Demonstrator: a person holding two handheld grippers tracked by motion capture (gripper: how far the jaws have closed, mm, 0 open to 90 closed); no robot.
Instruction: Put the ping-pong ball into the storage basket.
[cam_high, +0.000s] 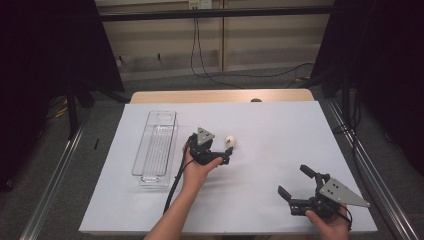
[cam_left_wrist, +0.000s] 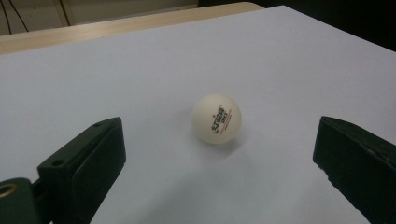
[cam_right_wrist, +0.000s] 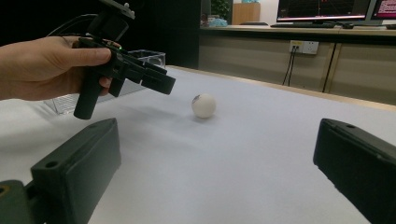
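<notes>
While the left gripper (cam_high: 227, 154) is held with jaws spread just short of the white ball (cam_high: 230, 141) — untouched, right of the clear tray (cam_high: 156, 145) — right gripper (cam_high: 295, 182) parted, empty, well beyond it.

One white ball (cam_high: 230, 141), just ahead of the left gripper (cam_high: 227, 155). One clear plastic tray (cam_high: 155, 147) beside it. Two grippers, counting the right gripper (cam_high: 295, 181).

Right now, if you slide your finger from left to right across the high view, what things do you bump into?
Clear plastic tray → left gripper → white ball → right gripper.
</notes>
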